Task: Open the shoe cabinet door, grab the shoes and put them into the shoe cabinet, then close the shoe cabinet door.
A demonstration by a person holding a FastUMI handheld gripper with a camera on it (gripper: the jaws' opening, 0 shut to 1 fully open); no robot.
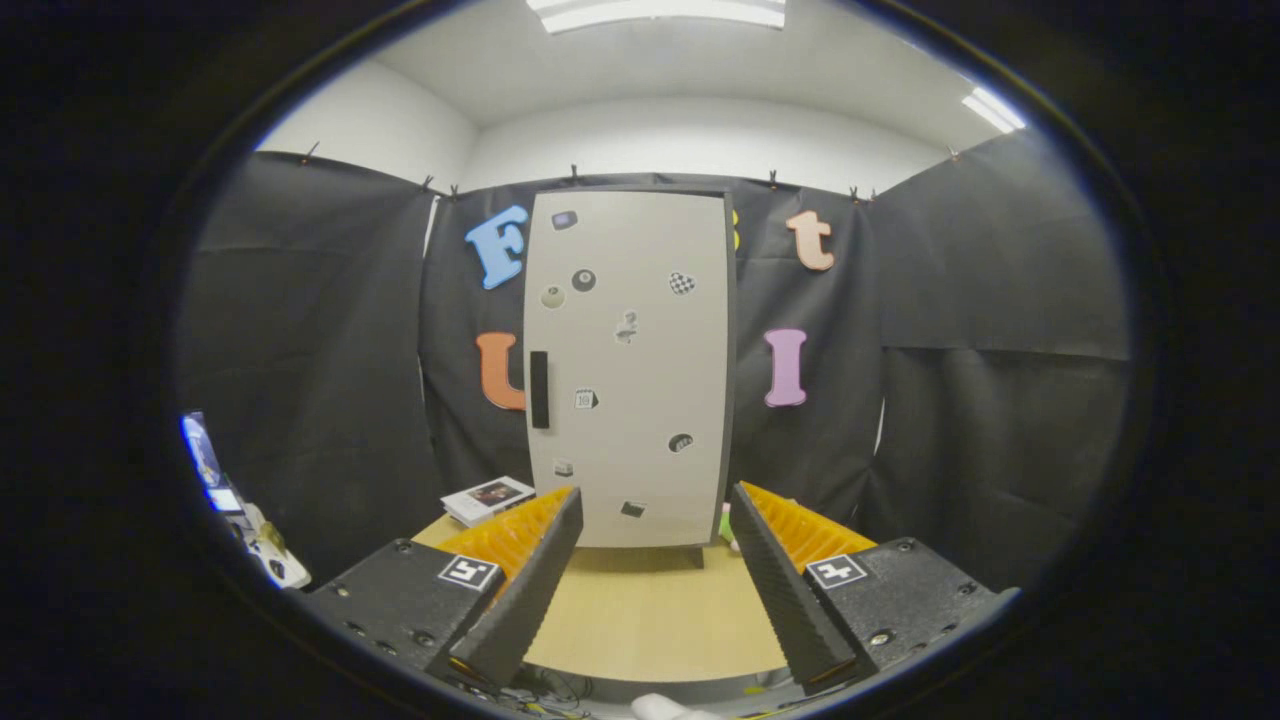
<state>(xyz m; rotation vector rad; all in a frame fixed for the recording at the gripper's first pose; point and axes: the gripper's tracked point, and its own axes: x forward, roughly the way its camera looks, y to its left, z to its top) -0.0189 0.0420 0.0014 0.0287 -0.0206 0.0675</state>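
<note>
The shoe cabinet (628, 370) stands on the desk (650, 610), door (640, 300) closed, beyond the gripper (655, 560), whose fingers are apart and empty. This fits pre-opening or completion.

Shoe cabinet (628, 370) upright on table (650, 610), beyond spread jaws; book (487, 498) left of it.

Tool (655, 520) level and forward-facing, both fingers (530, 590) spread wide apart, nothing between them.
</note>
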